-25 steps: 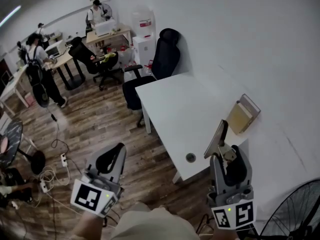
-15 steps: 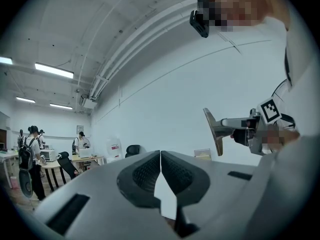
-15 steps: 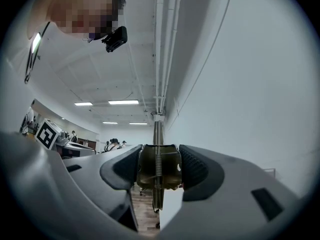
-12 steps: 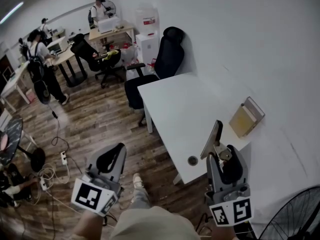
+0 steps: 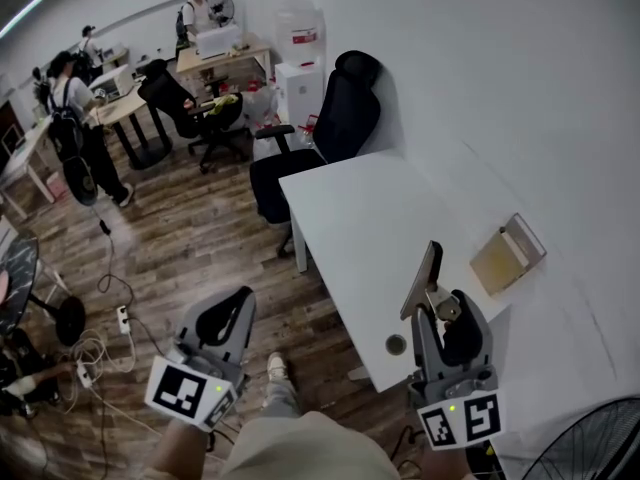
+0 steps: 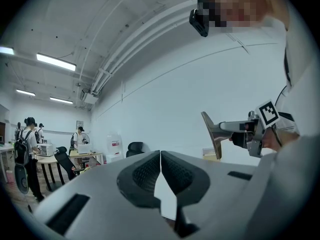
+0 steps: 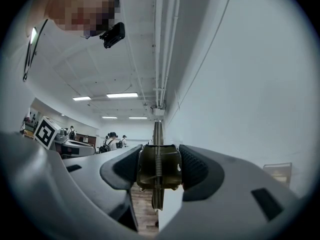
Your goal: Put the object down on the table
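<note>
My right gripper is shut on the metal spring clip of a thin brown clipboard, which stands on edge and leans up and left over the near end of the white table. In the right gripper view the clip sits squeezed between both pads, with the board's edge rising straight ahead. My left gripper hovers over the wooden floor to the table's left, its jaws shut with nothing between the pads. The left gripper view also shows the clipboard out to the right.
A tan box lies on the table's right side by the wall. A round cable hole sits near the table's front edge. A black office chair stands at the far end, and a fan at the lower right. People work at desks far left.
Both grippers have moved forward along with the person, and the table's near end has come closer under the right gripper. The clipboard stays gripped. A shoe has come into view below.
</note>
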